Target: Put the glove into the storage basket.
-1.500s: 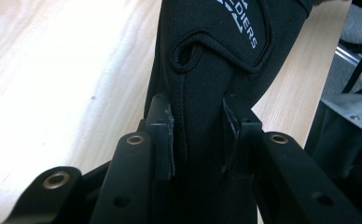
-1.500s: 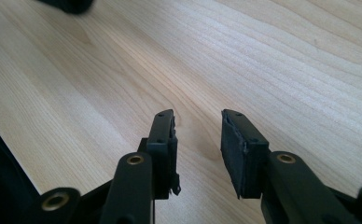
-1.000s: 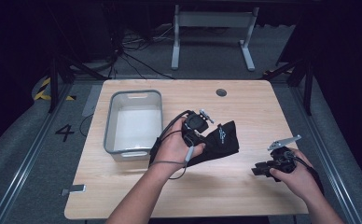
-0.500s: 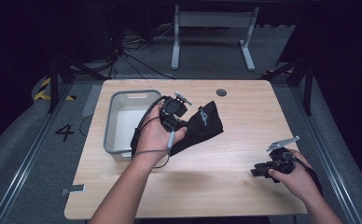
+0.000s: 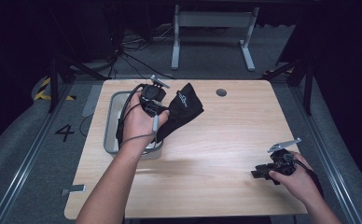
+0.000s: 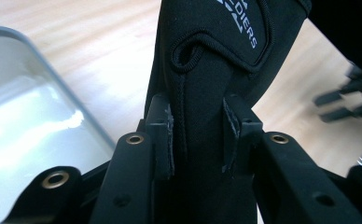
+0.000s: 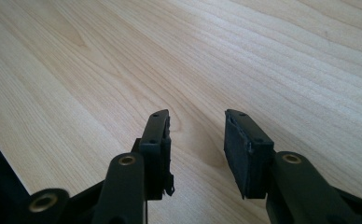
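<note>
Black fabric, a soft sleeve-like garment [image 5: 181, 111] with white lettering, hangs clamped in the left claw [image 5: 163, 108], which the person's left hand [image 5: 139, 123] carries above the tabletop [image 5: 226, 140] at the right-hand rim of the grey bin [image 5: 110, 140]. In the left gripper view both pads press into the cloth from either side, a stitched seam and a curved welt run up between them, and the letters [image 6: 240, 23] sit on the upper part of the garment [image 6: 207, 84]; the pale, glossy inside of the bin [image 6: 25, 126] lies off to the left and below. From the high view the fabric fans out up and to the right of the claw, clear of the wood, its lower edge close to the bin's right wall. The right claw [image 5: 259, 173] rests low over the near right part of the tabletop, well apart from the garment, held in the right hand [image 5: 296, 179] with its grey three-cornered plate [image 5: 284, 144] tilted up behind it. In the right gripper view its jaws stand released with a clear gap and bare light wood grain [image 7: 244, 56] between the pads [image 7: 237, 149]; they have just been opening, and nothing lies between them. A round dark grommet [image 5: 221, 92] sits in the far part of the wood, beyond the garment.
</note>
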`<action>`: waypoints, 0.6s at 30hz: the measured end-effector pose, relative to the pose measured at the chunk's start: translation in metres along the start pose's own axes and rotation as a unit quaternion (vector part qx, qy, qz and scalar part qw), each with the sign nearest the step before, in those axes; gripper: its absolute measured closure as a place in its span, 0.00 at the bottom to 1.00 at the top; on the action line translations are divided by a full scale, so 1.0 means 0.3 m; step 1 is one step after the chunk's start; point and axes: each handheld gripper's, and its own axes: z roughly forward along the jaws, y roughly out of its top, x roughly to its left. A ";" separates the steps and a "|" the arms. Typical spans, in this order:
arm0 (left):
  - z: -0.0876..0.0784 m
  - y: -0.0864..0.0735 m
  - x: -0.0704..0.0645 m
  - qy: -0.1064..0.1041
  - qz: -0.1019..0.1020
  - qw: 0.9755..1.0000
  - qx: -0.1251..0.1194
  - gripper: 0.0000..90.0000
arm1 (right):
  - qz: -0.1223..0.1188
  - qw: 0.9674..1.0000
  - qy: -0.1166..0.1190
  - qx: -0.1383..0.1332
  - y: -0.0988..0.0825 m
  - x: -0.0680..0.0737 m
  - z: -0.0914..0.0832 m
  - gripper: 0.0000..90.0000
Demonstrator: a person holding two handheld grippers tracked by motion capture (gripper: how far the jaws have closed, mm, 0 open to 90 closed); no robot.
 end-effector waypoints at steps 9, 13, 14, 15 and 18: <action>-0.020 -0.005 0.099 0.027 -0.044 0.999 -0.007 0.75 | 0.010 1.000 -0.001 -0.006 -0.006 -0.003 0.001 0.66; -0.011 -0.011 0.140 0.052 -0.063 0.997 -0.002 0.75 | 0.010 1.000 0.000 -0.004 -0.002 -0.002 0.007 0.65; -0.009 -0.012 0.151 0.054 -0.067 0.996 -0.002 0.75 | 0.008 1.000 -0.001 -0.003 0.000 0.000 0.010 0.65; -0.008 -0.014 0.172 0.060 -0.081 0.995 -0.005 0.75 | 0.007 1.000 0.001 -0.002 0.002 0.002 0.014 0.65; -0.011 -0.017 0.196 0.065 -0.094 0.993 -0.004 0.75 | 0.006 1.000 0.001 -0.002 0.003 0.003 0.015 0.65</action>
